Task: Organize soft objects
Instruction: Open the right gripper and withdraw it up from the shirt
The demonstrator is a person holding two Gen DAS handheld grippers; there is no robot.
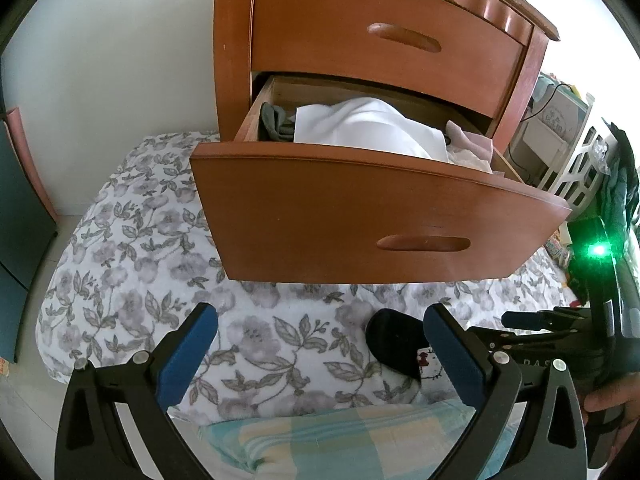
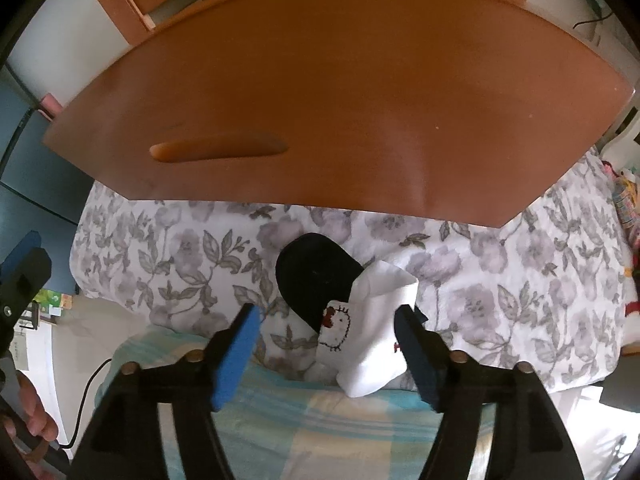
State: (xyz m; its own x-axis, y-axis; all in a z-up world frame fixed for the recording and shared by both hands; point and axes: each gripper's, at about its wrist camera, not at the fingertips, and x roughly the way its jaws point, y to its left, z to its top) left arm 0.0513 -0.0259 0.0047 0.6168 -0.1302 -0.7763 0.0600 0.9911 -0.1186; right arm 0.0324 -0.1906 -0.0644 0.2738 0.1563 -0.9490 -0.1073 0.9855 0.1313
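Note:
A white sock [image 2: 372, 320] with a cartoon cat face and a black toe lies on the floral blanket [image 2: 520, 280], just below the pulled-out drawer front [image 2: 340, 100]. My right gripper [image 2: 327, 314] stands open around the sock, its blue pads not pressing on it. In the left wrist view the sock's black toe [image 1: 394, 340] shows beside the right finger of my left gripper [image 1: 322, 316], which is wide open over the blanket [image 1: 140, 260] with nothing held. The open drawer [image 1: 380, 216] holds a white cloth [image 1: 368, 128], a grey item [image 1: 274, 122] and a pinkish cloth [image 1: 468, 140].
The wooden nightstand's upper drawer [image 1: 400, 32] is shut. A pastel checked cloth [image 2: 320, 420] lies under both grippers. A teal cabinet [image 1: 16, 220] stands at the left, a white shelf [image 1: 576, 172] at the right. A black cable [image 2: 88, 392] runs along the floor.

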